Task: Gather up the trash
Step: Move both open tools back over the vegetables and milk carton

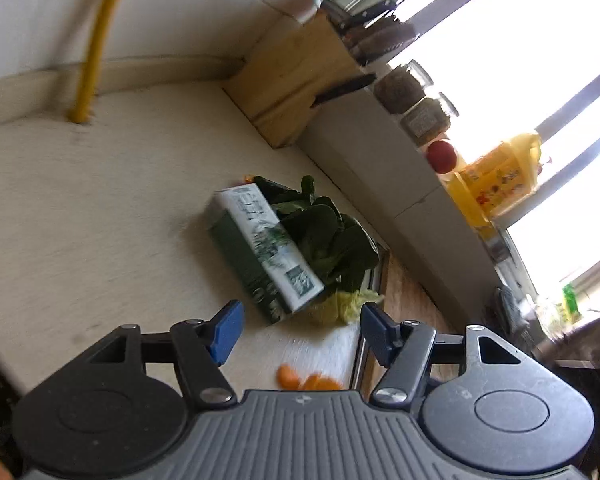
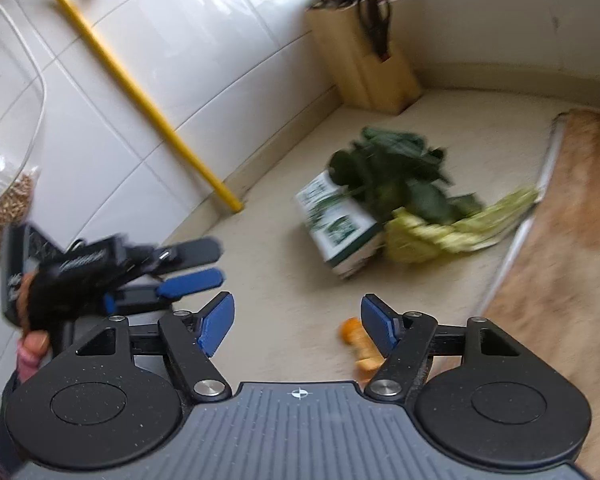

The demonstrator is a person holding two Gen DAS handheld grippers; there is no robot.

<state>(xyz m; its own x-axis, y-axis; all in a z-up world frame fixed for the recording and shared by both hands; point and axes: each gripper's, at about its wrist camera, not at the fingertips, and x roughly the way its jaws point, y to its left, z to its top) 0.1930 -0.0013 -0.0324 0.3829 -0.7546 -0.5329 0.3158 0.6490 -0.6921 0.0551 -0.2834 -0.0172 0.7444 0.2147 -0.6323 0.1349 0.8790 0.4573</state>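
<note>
A green and white carton lies on its side on the beige counter, against a heap of dark green leaves and pale cabbage scraps. Orange peel pieces lie nearer. My left gripper is open, just short of the carton, with nothing between its fingers; it also shows as the left gripper at the left of the right wrist view, held by a hand. My right gripper is open and empty, a little back from the carton, the peel beside its right finger.
A wooden knife block stands in the corner. A yellow pipe runs down the tiled wall to the counter. Jars, a tomato and a yellow bag line the windowsill. A wooden board lies at right.
</note>
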